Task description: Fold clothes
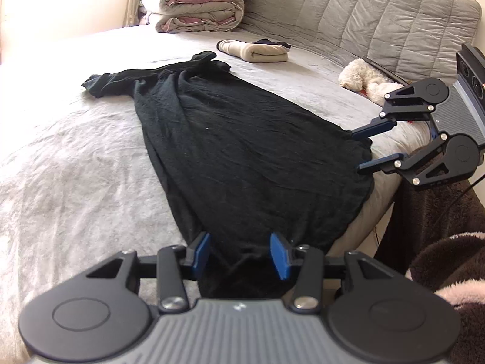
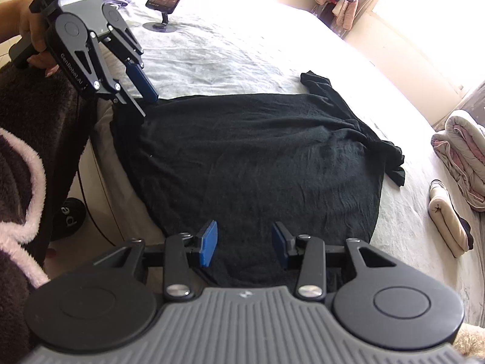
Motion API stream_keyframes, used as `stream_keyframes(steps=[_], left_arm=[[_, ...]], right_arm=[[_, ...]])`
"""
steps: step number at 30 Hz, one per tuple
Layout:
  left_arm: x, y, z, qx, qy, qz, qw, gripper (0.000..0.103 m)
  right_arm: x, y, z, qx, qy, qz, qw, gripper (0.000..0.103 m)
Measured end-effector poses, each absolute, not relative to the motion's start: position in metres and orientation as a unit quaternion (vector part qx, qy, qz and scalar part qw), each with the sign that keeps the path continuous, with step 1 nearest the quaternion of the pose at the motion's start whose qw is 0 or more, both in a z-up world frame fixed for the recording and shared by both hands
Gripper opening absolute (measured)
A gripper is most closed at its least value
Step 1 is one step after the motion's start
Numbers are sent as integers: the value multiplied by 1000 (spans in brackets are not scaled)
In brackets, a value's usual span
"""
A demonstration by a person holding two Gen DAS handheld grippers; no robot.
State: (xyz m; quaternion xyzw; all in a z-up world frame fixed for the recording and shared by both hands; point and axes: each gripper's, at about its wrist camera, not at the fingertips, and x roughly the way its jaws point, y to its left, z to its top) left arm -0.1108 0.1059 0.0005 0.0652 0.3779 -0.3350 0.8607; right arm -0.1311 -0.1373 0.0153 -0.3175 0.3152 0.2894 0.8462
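A: From the left wrist view, how do things stand?

B: The black garment [image 1: 242, 151] lies spread flat on the bed [image 1: 75, 166], its hem at the near edge. The left gripper [image 1: 239, 251] has its jaws parted over that hem, cloth between the pads but not pinched. The right gripper [image 1: 360, 151] sits at the other hem corner, jaws apart too.

A: And the right wrist view?

B: Same story: the right gripper's blue pads [image 2: 208, 242] stand apart above the fabric, nothing held. The left gripper is likewise released at its corner.

A: Progress?

B: A folded beige piece [image 1: 254, 51] rests farther back, so that seems done. This garment looks laid out only; no fold shows yet.
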Motion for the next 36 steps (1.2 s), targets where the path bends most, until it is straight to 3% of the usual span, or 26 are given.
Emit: stream_keyframes(steps=[7, 11, 21, 29, 36], left_arm=[[-82, 110, -1, 40, 376, -285, 881, 46], [-66, 109, 0, 30, 375, -258, 890, 54], [-26, 91, 18, 26, 369, -228, 901, 55], [36, 41, 28, 17, 355, -209, 911, 58], [100, -12, 20, 21, 339, -196, 920, 59]], right_arm=[[-98, -146, 16, -290, 298, 258, 872, 43], [-84, -152, 13, -277, 302, 238, 881, 43], [-29, -172, 26, -246, 303, 219, 894, 43], [49, -208, 35, -210, 276, 208, 915, 43], [131, -239, 17, -142, 297, 196, 924, 43]])
